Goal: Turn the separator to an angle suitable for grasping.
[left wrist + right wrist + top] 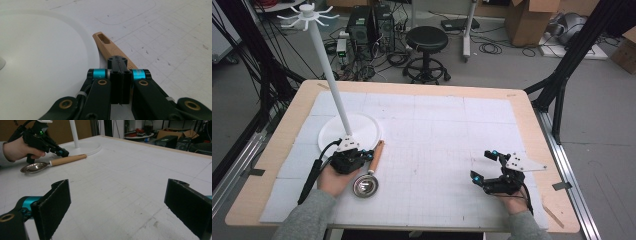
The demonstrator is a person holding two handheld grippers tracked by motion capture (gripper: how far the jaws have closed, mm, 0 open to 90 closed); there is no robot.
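My left gripper [121, 65] has its jaws pressed together over the wooden-handled steel ladle [371, 173], gripping nothing. From above I see its bowl beside the white round stand base [364, 131]. My right gripper [486, 165] gapes wide, empty.

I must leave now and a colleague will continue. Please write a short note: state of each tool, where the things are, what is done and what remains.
Left tool: jaws shut together just above the ladle's wooden handle, gripping nothing.
Right tool: open, empty, low over the mat at the near right.
Ladle: flat on the mat, bowl toward the person, handle tip at the edge of the stand base.
Stand: upright, hooks bare.
Done: nothing lifted yet.
Left: probably grip the ladle and hang it by the handle's slot.
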